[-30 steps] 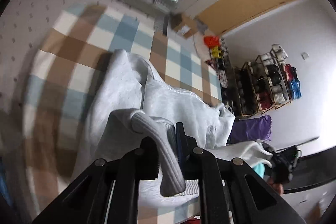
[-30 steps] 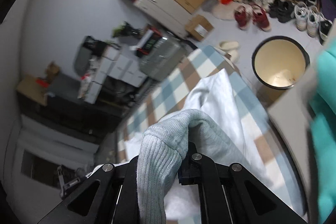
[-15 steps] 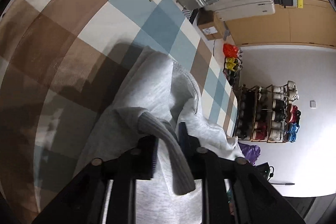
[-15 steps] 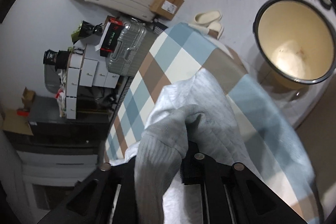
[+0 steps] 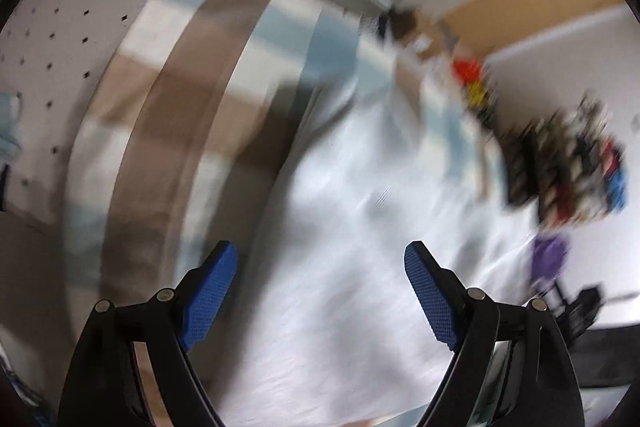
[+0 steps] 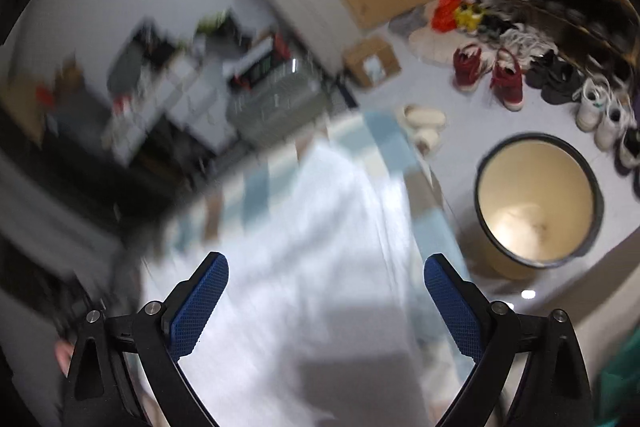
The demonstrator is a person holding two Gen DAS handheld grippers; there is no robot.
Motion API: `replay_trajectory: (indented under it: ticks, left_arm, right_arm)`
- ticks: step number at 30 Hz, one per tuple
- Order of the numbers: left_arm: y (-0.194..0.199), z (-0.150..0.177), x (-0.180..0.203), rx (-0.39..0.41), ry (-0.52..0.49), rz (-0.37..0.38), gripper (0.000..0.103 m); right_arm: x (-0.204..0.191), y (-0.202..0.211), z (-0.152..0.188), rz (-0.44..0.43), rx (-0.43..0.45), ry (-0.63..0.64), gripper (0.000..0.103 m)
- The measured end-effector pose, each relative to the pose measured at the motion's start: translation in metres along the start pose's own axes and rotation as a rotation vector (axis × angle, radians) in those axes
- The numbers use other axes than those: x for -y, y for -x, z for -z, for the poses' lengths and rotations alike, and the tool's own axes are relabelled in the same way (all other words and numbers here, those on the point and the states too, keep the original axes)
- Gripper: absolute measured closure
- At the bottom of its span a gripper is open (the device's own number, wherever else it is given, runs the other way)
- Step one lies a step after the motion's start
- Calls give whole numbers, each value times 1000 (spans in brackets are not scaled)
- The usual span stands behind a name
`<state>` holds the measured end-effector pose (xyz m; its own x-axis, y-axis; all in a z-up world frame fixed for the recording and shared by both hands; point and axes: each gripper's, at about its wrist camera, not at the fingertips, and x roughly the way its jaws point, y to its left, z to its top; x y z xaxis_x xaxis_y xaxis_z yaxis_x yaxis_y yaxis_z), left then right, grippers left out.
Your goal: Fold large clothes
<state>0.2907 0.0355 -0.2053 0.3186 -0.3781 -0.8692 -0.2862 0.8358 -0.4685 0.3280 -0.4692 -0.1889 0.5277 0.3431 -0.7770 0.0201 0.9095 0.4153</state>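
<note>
both tongs, the left tongs (image 5: 320, 279) and the right tongs (image 6: 326, 287), have just been opening and now stand wide with nothing between them; the ribbed hem they pinched a moment ago is let go, so this fold looks laid. the pale grey sweatshirt (image 5: 360, 247) lies blurred on the checked blanket (image 5: 192, 115).

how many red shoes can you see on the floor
2: the left red shoe and the right red shoe stand side by side beyond the round bin. Blur may hide others.
</note>
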Motion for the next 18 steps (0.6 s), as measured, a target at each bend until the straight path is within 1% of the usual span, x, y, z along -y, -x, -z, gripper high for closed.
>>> replay_trajectory:
  ticks: [2, 3, 4, 6, 7, 8, 9, 10, 11, 12, 13, 14, 15, 17, 18]
  left_arm:
    - [-18, 18, -6, -61, -43, -52, 20]
    - [-27, 26, -9, -98, -62, -66, 20]
    - [-33, 35, -12, -127, -74, -71, 20]
    - [-42, 47, -15, -156, -89, -70, 21]
    - [-44, 53, -14, -154, -117, -75, 20]
    - [-43, 57, -10, -129, -160, -97, 20]
    - [-43, 60, -6, -110, -190, -120, 25]
    - [-42, 64, -5, -99, -198, -130, 28]
    - [-41, 66, -4, -92, -204, -133, 51]
    - [-39, 68, -4, -95, -197, -132, 64]
    - [-36, 70, -5, -82, -183, -141, 67]
    - [-33, 73, -5, -70, -176, -156, 76]
    - [-30, 77, -5, -58, -191, -181, 81]
    - [-24, 83, -8, -37, -199, -218, 84]
    - [-22, 86, -10, -34, -195, -220, 85]
  right_arm:
    - [2, -12, 23, 46, -80, 44, 4]
    - [3, -16, 33, 48, -99, 55, 4]
    - [5, -18, 48, 43, -115, 71, 4]
    - [9, -21, 65, 41, -137, 90, 5]
    - [10, -23, 73, 18, -142, 100, 19]
    - [11, -26, 77, 0, -151, 104, 57]
    - [13, -30, 80, 2, -170, 104, 67]
    - [15, -32, 81, 27, -163, 94, 73]
    - [18, -30, 80, 22, -151, 76, 85]
    - [20, -26, 78, 24, -130, 73, 90]
    - [21, -21, 77, 32, -112, 77, 92]
    - [20, -18, 78, 35, -103, 82, 93]
    - [19, -14, 79, 55, -94, 103, 94]
    - [19, -11, 81, 100, -98, 132, 94]
    - [20, -11, 84, 118, -103, 136, 94]
